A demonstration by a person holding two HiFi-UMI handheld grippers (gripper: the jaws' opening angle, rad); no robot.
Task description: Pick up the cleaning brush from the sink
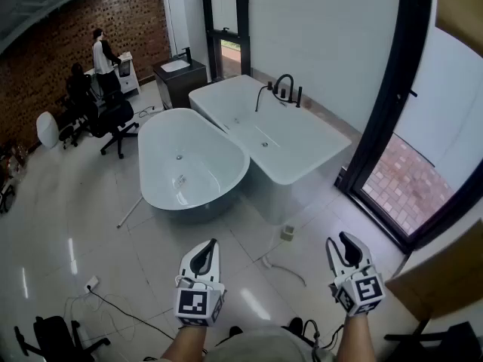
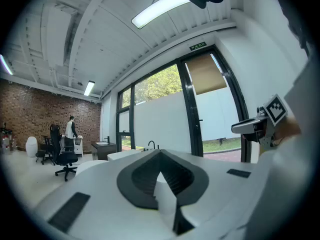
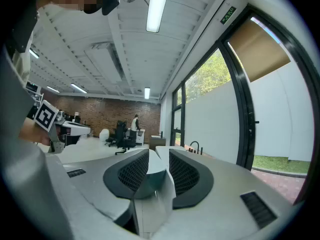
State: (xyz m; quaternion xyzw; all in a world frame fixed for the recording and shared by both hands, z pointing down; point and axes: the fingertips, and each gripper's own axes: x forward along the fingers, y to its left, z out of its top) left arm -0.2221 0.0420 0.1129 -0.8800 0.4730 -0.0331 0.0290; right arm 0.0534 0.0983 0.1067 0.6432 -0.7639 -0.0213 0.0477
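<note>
My head view is bright: daylight enters through the glass door (image 1: 423,179) at right, and the glossy floor (image 1: 72,255) shows glare streaks lower left. Both gripper views bend at black-vignetted edges; a ceiling light (image 2: 165,6) blows out.

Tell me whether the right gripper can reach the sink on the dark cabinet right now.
Probably not. The right gripper is open and empty at the room's near side, while the sink sits far off, beyond the oval bathtub and the rectangular bathtub.
</note>
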